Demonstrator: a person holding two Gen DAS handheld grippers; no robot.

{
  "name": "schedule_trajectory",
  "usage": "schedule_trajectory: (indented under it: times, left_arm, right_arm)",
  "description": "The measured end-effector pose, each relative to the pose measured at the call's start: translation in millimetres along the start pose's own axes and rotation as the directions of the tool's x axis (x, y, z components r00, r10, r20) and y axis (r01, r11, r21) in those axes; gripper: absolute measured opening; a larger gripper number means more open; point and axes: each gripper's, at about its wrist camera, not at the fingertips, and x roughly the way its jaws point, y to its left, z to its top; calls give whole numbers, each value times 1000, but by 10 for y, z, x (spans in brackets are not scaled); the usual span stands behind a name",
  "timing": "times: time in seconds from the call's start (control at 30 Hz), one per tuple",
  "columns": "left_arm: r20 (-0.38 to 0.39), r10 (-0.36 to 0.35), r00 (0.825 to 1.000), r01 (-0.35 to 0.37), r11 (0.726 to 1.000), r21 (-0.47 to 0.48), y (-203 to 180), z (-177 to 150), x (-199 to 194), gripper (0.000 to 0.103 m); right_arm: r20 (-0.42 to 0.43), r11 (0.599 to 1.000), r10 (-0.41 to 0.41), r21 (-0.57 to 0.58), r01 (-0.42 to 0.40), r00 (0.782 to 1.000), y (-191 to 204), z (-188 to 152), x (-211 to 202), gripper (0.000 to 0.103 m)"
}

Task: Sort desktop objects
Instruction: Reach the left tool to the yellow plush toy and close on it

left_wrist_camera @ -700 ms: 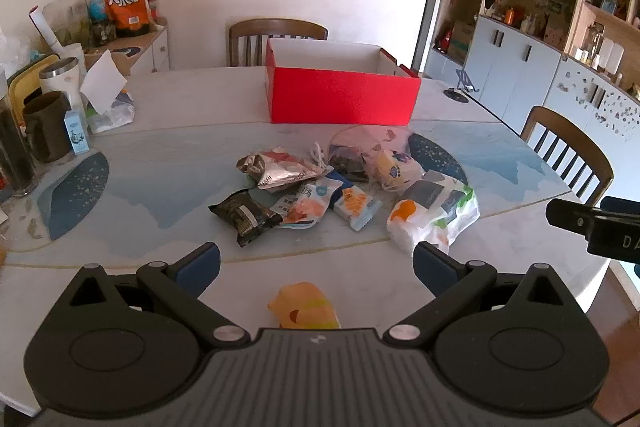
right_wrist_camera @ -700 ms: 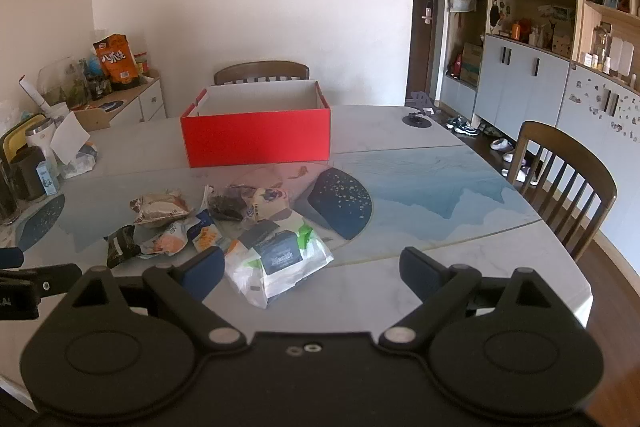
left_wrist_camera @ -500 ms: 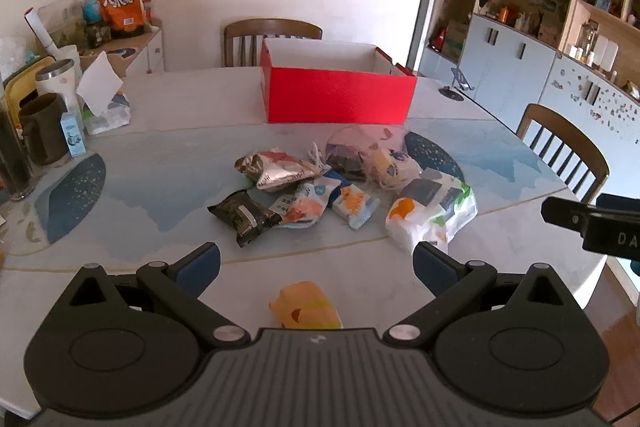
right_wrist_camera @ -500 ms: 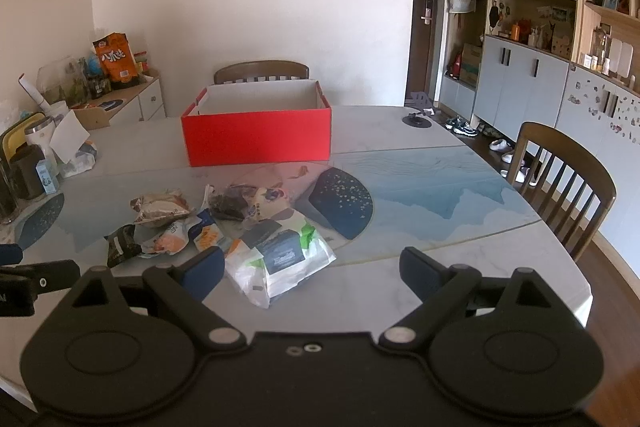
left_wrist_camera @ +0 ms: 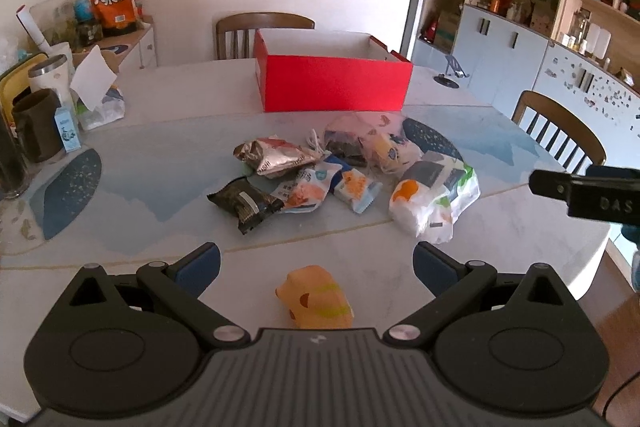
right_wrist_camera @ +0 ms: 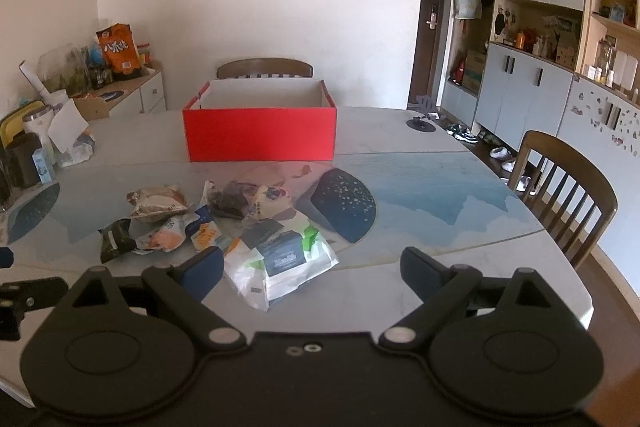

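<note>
A pile of snack packets lies mid-table: a silver bag point(left_wrist_camera: 276, 157), a dark packet point(left_wrist_camera: 243, 203), a small orange packet point(left_wrist_camera: 354, 189) and a large white bag point(left_wrist_camera: 434, 197), also in the right wrist view point(right_wrist_camera: 280, 263). An open red box point(left_wrist_camera: 334, 87) point(right_wrist_camera: 260, 135) stands behind them. A yellow-orange toy point(left_wrist_camera: 318, 299) lies on the table between the fingers of my left gripper point(left_wrist_camera: 316, 263), which is open and empty. My right gripper point(right_wrist_camera: 312, 267) is open and empty, just short of the white bag.
Cups, a small carton point(left_wrist_camera: 67, 135) and a tissue pack point(left_wrist_camera: 98, 99) stand at the table's left edge. Wooden chairs stand behind the box point(left_wrist_camera: 264, 27) and at the right point(right_wrist_camera: 568, 187). Cabinets line the right wall.
Both grippers stay open. The left view has shifted slightly, bringing the yellow toy a little further between its fingers. The right gripper barely moved.
</note>
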Motion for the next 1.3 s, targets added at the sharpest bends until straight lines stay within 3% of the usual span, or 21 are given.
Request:
schedule_trajectory:
  times: [0.27, 0.57, 0.9, 1.07, 1.23, 1.3]
  left_arm:
    - [-60, 8, 998, -7, 1000, 25, -42, -141, 319, 103]
    - [-113, 36, 993, -38, 999, -15, -19, -202, 662, 103]
    - [-179, 59, 982, -68, 997, -44, -60, -236, 923, 101]
    - [-195, 61, 979, -75, 995, -62, -59, -238, 980, 88]
    - [-213, 59, 975, -76, 995, -71, -57, -244, 1012, 66]
    - [-217, 68, 974, -85, 994, -69, -58, -245, 1019, 62]
  right_arm:
    - [-23, 998, 24, -62, -25, 999, 16, -11, 354, 97]
    - [-60, 993, 48, -107, -54, 997, -50, 73, 932, 97]
    - [-145, 987, 80, -127, -99, 986, -116, 87, 1445, 73]
    - [-182, 985, 91, -131, -115, 979, -140, 39, 1538, 61]
    - [-207, 983, 105, -129, -134, 973, -137, 7, 1606, 51]
    - [-210, 980, 116, -132, -146, 971, -125, -2, 1613, 42]
